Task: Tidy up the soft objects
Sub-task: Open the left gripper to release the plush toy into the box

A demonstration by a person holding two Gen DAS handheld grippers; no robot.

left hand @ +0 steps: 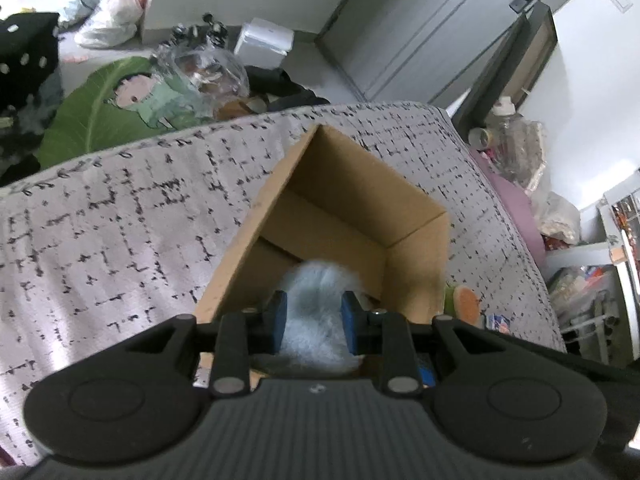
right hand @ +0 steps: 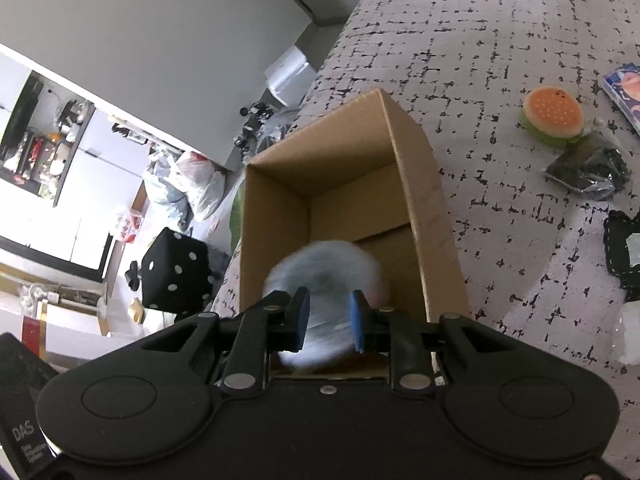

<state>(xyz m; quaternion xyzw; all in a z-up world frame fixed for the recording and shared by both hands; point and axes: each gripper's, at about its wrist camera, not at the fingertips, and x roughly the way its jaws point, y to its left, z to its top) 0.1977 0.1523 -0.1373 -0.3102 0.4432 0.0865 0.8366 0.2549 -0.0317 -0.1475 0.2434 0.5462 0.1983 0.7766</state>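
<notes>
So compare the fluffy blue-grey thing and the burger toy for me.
The fluffy blue-grey thing is furry and pale, while the burger toy is smooth, with an orange top and a green layer. The fluffy thing sits over the open cardboard box between both grippers' jaws; the burger toy lies untouched on the patterned cover, beside the box. Both look like soft items.

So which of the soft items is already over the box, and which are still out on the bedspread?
The pale blue fluffy toy, between both jaws above the cardboard box. The burger toy lies outside on the bedspread.
</notes>
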